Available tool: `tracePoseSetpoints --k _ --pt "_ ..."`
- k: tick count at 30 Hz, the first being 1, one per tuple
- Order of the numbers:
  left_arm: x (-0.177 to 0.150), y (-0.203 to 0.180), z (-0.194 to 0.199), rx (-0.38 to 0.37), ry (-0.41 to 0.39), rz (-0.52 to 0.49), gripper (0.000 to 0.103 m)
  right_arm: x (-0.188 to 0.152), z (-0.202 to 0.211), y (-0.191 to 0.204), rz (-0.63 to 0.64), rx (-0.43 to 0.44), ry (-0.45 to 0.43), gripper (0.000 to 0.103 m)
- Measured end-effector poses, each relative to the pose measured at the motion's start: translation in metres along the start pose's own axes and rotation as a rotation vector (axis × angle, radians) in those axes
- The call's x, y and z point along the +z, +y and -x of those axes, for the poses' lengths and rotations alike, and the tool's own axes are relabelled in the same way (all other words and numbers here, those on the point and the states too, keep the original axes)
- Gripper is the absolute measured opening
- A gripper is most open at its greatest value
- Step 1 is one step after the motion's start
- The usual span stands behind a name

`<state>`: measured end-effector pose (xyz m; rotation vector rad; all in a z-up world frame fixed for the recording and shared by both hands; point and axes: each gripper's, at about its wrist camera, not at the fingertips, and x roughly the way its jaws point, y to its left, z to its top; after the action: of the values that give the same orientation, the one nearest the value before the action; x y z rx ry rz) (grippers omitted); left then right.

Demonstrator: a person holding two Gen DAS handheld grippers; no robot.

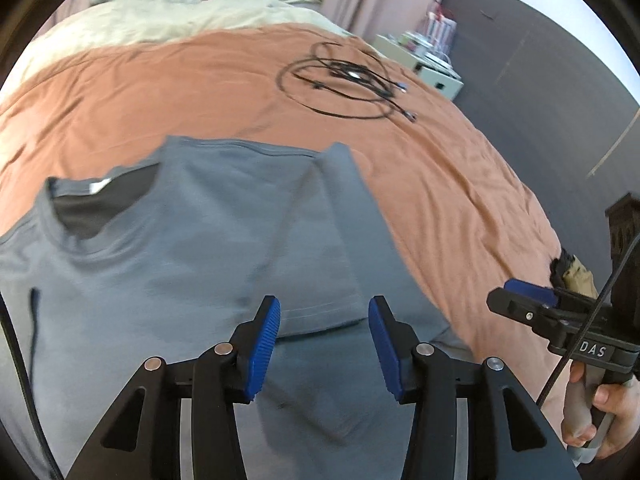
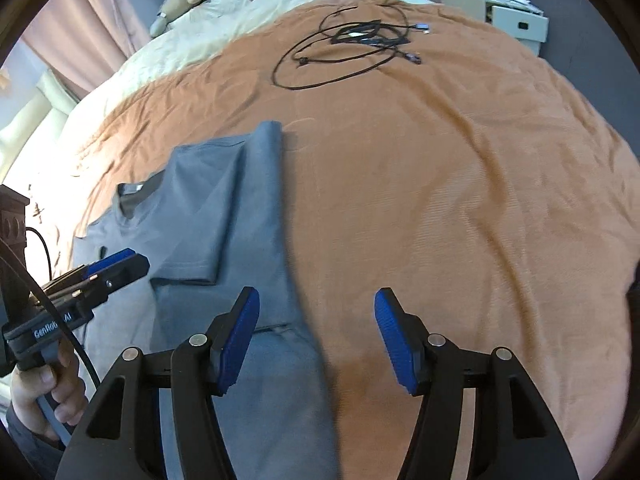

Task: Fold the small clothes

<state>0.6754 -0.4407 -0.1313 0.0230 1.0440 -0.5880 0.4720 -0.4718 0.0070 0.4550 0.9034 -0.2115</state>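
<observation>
A grey T-shirt [image 1: 192, 240] lies flat on the orange bedspread [image 1: 440, 184], collar to the left, its right side and sleeve folded in over the body. My left gripper [image 1: 324, 344] is open and empty, held just above the folded sleeve's hem. In the right wrist view the same shirt [image 2: 224, 216] lies at the left. My right gripper [image 2: 316, 336] is open and empty above the shirt's folded right edge and the bare bedspread [image 2: 460, 200]. Each gripper shows from the side in the other's view: the right one [image 1: 520, 300], the left one [image 2: 116, 266].
A coil of black cables [image 1: 344, 80] lies on the bedspread beyond the shirt, also in the right wrist view [image 2: 352, 44]. Cream bedding and plush toys [image 2: 188, 0] lie at the far end. A white bedside cabinet [image 1: 432, 68] stands by the dark wall.
</observation>
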Motion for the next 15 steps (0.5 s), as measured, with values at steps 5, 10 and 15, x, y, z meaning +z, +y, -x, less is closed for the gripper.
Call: tracePoseSetpoints --k 5,10,15 --pt "0.002 -0.018 -0.025 -0.017 0.027 -0.039 0.048 0.002 0.011 -0.012 -0.025 -0.001 -0.023 0.058" --pt "-0.004 -0.026 -0.056 0.074 0.091 -0.09 0.047 0.005 0.009 -0.014 -0.027 0.002 -0.009 0.058" --pt "0.004 -0.019 -0.05 0.069 0.101 -0.11 0.004 0.016 0.007 -0.008 -0.009 0.01 0.0 0.058"
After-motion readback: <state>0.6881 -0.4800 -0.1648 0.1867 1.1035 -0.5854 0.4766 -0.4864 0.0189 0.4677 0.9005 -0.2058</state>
